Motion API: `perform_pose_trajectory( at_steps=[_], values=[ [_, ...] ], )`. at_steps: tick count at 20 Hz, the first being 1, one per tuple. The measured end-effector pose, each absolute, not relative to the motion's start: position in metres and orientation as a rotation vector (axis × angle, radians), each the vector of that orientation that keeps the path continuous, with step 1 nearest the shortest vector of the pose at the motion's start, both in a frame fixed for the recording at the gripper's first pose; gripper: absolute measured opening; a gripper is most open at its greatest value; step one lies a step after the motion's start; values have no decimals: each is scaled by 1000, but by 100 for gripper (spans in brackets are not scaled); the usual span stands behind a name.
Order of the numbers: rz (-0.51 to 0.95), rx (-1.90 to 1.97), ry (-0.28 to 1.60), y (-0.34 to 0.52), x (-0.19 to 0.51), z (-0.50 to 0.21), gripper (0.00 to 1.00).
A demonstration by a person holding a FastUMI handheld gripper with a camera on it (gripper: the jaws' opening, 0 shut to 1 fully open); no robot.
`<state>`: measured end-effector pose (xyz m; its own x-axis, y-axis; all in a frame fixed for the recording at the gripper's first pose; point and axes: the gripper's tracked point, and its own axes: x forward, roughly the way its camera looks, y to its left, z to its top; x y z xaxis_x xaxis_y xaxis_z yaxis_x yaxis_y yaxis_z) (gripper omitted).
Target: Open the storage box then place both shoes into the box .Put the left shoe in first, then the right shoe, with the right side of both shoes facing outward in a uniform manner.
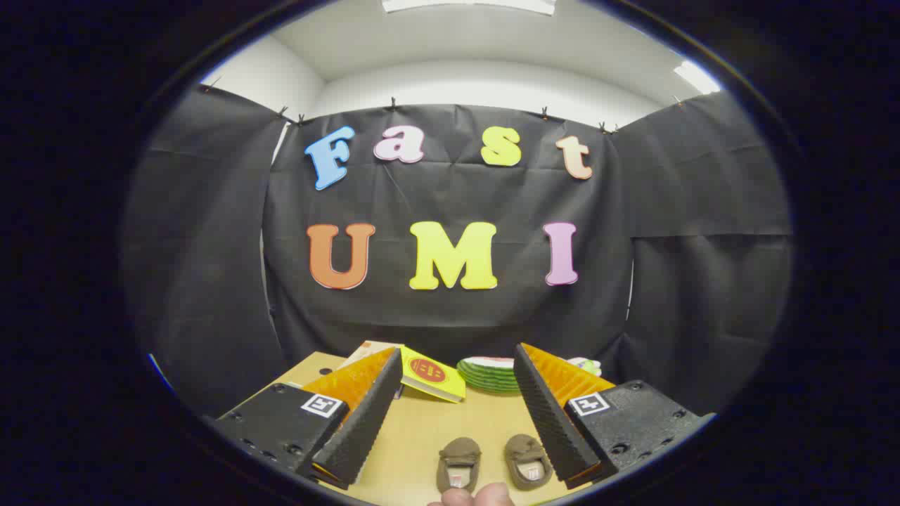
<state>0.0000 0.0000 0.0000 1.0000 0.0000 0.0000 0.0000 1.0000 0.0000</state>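
Jaws stand wide apart, gripping nothing, gripper [450,422] held above the tabletop [422,436]. 2 brown shoes [458,464] sit side by side between them at lower centre, toes forward, ready for pickup. A fingertip [471,496] shows below. Storage box unidentified.

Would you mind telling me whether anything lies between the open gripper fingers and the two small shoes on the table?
Nothing visible does. The gripper is open, and the two brown shoes sit side by side on bare table between its fingers. A fingertip shows just nearer than the shoes, not blocking them.
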Motion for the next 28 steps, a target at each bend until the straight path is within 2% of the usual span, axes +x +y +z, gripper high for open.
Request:
perform_pose_trajectory(
  at_steps=[28],
  values=[
    [95,48,83,13,28,-26,100]
  ],
)
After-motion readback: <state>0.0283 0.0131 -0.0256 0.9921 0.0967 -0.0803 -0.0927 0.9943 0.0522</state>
